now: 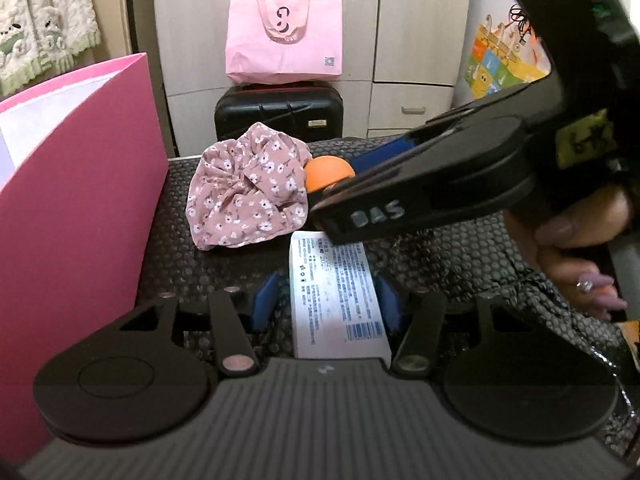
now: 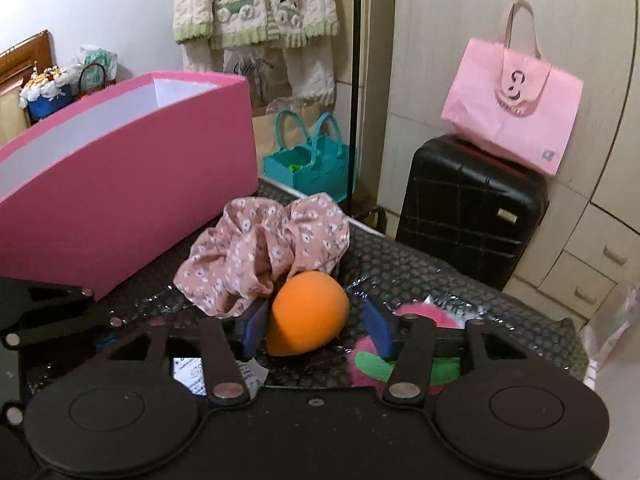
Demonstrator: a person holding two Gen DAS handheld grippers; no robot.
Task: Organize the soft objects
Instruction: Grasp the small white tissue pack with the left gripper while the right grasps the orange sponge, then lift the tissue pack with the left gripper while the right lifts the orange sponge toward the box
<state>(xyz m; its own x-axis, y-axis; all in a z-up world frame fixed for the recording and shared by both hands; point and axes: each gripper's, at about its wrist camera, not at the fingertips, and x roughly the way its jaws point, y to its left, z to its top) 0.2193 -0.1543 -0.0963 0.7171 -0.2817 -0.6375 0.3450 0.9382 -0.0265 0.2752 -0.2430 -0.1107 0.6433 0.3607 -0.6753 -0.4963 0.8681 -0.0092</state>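
Observation:
An orange foam ball [image 2: 306,312] lies on the black bubble-wrap table between the open blue pads of my right gripper [image 2: 316,332]; the left pad [image 2: 256,330] touches it, the right pad stands apart. The ball also shows in the left wrist view [image 1: 326,174], partly hidden by the right gripper [image 1: 332,204]. A pink floral cloth [image 2: 264,256] is bunched just behind the ball; it also shows in the left wrist view [image 1: 248,190]. My left gripper [image 1: 328,300] is open around a white printed packet [image 1: 336,300]. A pink and green fuzzy toy [image 2: 400,364] lies under my right gripper.
An open pink box [image 2: 132,184] stands at the table's left, also in the left wrist view [image 1: 80,208]. Behind the table are a black suitcase [image 2: 472,216] with a pink tote [image 2: 516,108] on it, a teal bag [image 2: 316,164] on the floor, and wardrobe doors.

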